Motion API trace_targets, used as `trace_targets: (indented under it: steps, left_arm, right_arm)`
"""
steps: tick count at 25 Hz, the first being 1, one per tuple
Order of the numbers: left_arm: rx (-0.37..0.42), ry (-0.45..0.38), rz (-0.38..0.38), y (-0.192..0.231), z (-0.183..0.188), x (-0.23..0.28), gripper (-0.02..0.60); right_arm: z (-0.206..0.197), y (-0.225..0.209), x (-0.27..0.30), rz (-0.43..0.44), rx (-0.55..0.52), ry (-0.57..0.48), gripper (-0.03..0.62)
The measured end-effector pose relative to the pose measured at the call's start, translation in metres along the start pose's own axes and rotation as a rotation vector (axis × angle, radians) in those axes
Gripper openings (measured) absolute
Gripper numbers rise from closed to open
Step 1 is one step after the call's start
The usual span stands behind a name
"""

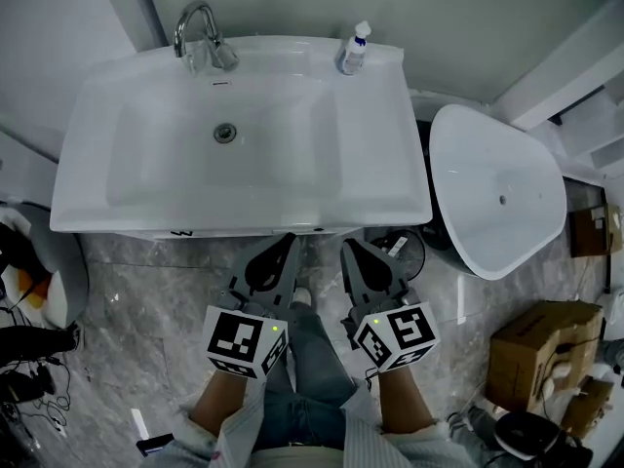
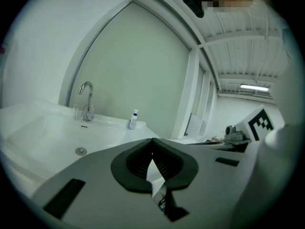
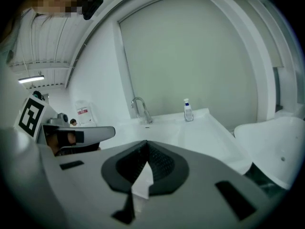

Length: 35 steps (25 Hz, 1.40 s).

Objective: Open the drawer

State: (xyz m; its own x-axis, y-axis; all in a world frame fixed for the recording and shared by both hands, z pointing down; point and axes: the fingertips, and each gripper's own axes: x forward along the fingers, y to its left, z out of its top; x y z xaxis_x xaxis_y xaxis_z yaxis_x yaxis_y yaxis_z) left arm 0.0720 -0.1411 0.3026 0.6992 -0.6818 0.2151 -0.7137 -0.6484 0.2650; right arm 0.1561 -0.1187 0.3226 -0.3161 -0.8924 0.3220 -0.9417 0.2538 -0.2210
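Observation:
A white washbasin (image 1: 380, 164) on a vanity fills the upper middle of the head view. The drawer front beneath it is hidden under the basin's front rim (image 1: 244, 224). My left gripper (image 1: 290, 238) and right gripper (image 1: 346, 246) are side by side just in front of that rim, both pointing at it. The left gripper (image 2: 152, 140) has its tips together with nothing between them. So does the right gripper (image 3: 146, 142). Both gripper views look out over the basin top (image 2: 43, 132) (image 3: 200, 128).
A chrome faucet (image 1: 200, 29) and a small soap bottle (image 1: 355, 49) stand at the basin's back. A white oval tub (image 1: 497, 195) sits close on the right. Cardboard boxes (image 1: 546, 354) are at lower right and cables (image 1: 29, 359) at left. The person's legs (image 1: 307, 378) are below the grippers.

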Motion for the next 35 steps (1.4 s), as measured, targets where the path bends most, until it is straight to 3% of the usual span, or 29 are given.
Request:
trace_targets:
  steps: [12,26,35]
  left_arm:
    - [-0.012,0.028,0.033,0.031,-0.08,0.007,0.015]
    - [0.049,0.054,-0.008,0.032,-0.161,0.02,0.015]
    - [0.033,0.078,-0.008,0.039,-0.202,0.025,0.015]
  right_arm:
    - [-0.09,-0.015,0.032,-0.033,0.001,0.028,0.011]
    - [-0.185,-0.04,0.075,-0.063,-0.02,0.084,0.011]
    - [-0.244,-0.062,0.101,-0.076,-0.026,0.171,0.014]
